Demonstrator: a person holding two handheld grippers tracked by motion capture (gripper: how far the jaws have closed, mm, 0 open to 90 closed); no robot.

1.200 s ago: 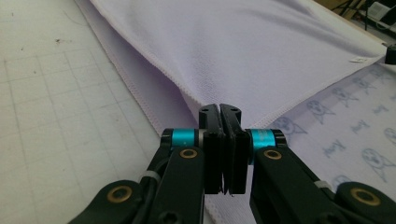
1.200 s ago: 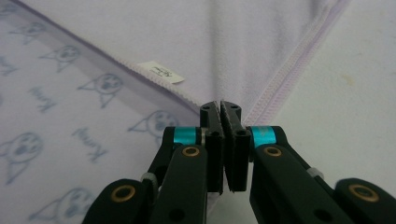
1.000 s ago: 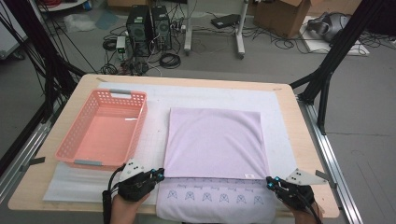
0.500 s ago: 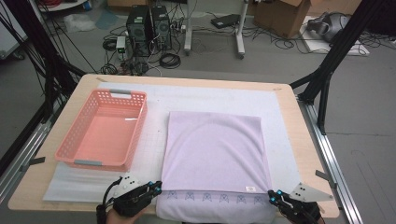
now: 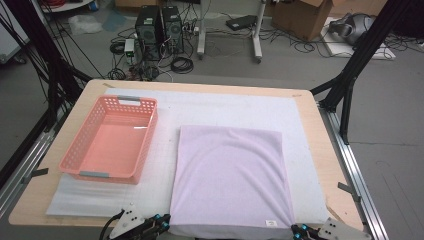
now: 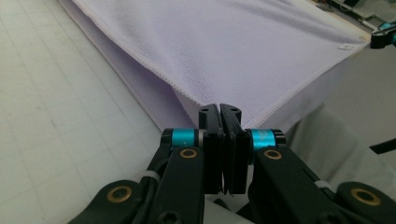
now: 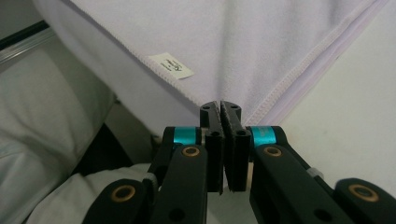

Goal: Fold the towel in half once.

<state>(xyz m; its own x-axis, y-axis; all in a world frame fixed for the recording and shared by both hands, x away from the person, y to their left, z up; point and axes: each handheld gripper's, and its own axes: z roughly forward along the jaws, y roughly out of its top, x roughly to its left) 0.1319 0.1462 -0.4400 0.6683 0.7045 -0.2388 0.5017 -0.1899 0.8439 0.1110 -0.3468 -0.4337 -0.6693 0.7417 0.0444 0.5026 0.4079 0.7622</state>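
Both tools are seen clenched on the near corners of a lilac cloth (image 5: 231, 177): the left tool (image 5: 161, 221) is closed on the near left corner and the right tool (image 5: 296, 231) on the near right corner, at the bottom edge of the high view. From the left gripper view, the left tool (image 6: 220, 110) is shown with its 2 black jaws pressed together, the stitched hem of the cloth (image 6: 224, 51) pinched between them — the right tool (image 6: 384, 35) is glimpsed far off at the other corner. From the right gripper view, the right tool (image 7: 221, 106) is likewise shut on the hem, and a small white label (image 7: 171, 66) is seen sewn on the cloth (image 7: 243, 42) just beside the gripped corner. The cloth is laid folded in 2 layers on a white mat (image 5: 225, 110) that covers the wooden surface (image 5: 327, 150), its near edge drawn over the front edge of the surface. A pink plastic basket (image 5: 145, 142) is placed on the mat just beside the cloth, to its left — the 2 are apart, not touching. White fabric of the person's clothing (image 7: 42, 140) is visible below the cloth in the right gripper view.
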